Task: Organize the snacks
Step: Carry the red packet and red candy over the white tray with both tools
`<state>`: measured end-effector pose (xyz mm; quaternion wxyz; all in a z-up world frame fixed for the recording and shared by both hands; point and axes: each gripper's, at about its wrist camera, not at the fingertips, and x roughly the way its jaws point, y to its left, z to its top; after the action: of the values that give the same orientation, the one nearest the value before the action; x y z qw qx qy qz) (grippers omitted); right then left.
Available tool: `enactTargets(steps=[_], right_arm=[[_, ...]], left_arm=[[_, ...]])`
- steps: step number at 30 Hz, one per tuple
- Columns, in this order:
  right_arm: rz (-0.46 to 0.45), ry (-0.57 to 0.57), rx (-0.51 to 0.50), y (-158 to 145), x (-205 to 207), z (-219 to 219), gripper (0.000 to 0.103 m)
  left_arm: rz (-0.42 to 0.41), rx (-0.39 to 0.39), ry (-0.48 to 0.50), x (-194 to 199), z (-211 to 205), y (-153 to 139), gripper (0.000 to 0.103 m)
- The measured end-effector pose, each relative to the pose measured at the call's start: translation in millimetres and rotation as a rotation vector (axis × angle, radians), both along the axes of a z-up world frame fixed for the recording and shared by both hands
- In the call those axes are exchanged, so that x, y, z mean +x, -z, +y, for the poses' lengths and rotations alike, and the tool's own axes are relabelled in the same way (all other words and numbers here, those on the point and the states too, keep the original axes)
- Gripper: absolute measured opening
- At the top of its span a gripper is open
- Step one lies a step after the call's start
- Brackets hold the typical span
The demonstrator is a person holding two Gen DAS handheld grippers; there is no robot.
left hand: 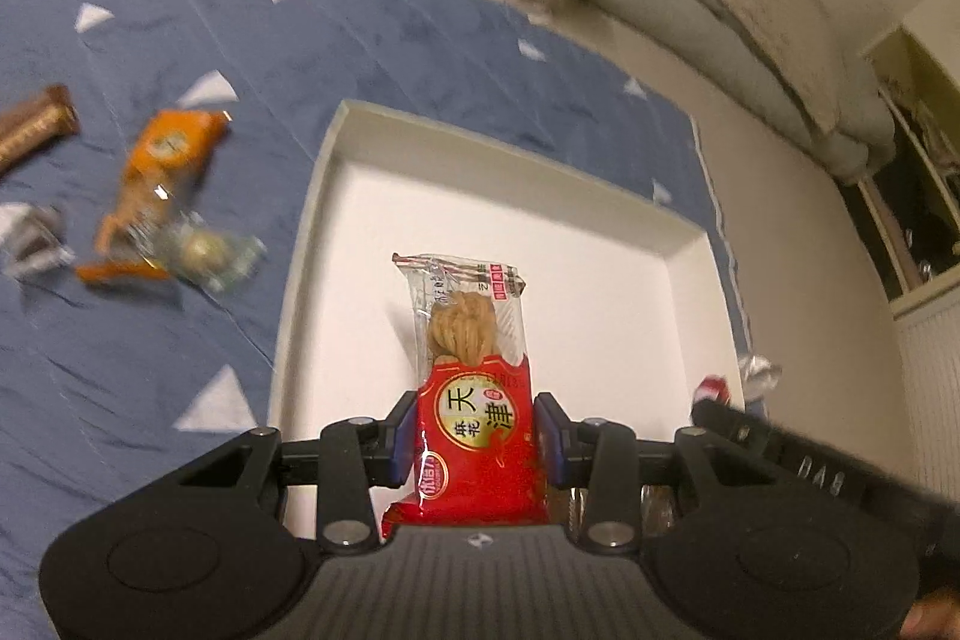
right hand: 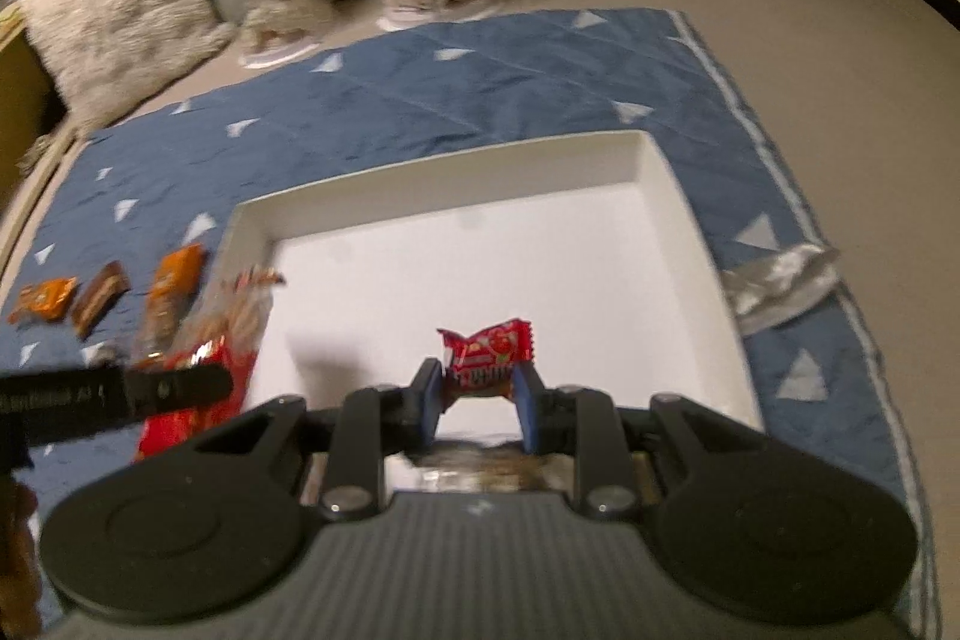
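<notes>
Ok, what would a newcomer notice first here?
Both hand-held grippers hold snacks over the white tray: the left clamps a red twist-pastry pack, the right a small red candy. More snacks lie on the blue mat, left of the tray.

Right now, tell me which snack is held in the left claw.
The tall red packet with the clear top showing a twisted dough stick, clamped in the left claw over the white tray. The right claw holds a small red candy.

Dim warm indoor light, motion blur (heavy fisheye edges)
</notes>
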<state>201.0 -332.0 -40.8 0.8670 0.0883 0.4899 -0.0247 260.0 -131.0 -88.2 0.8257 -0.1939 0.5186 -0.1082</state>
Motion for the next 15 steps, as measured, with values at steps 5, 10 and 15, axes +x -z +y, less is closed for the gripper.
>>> enactTargets(steps=[5, 10, 15], right_arm=[[0.027, 0.049, -0.034, 11.4, 4.7, -27.7, 0.030], [0.060, 0.078, -0.042, 24.5, 14.1, -42.4, 0.030], [0.077, 0.091, -0.039, 32.1, 20.6, -47.7, 0.030]], left_arm=[[0.054, -0.003, -0.006, 0.6, -14.7, 20.9, 0.042], [0.078, 0.001, -0.006, 6.0, -20.9, 32.1, 0.042], [0.090, 0.027, 0.020, 7.8, -26.7, 35.9, 0.044]])
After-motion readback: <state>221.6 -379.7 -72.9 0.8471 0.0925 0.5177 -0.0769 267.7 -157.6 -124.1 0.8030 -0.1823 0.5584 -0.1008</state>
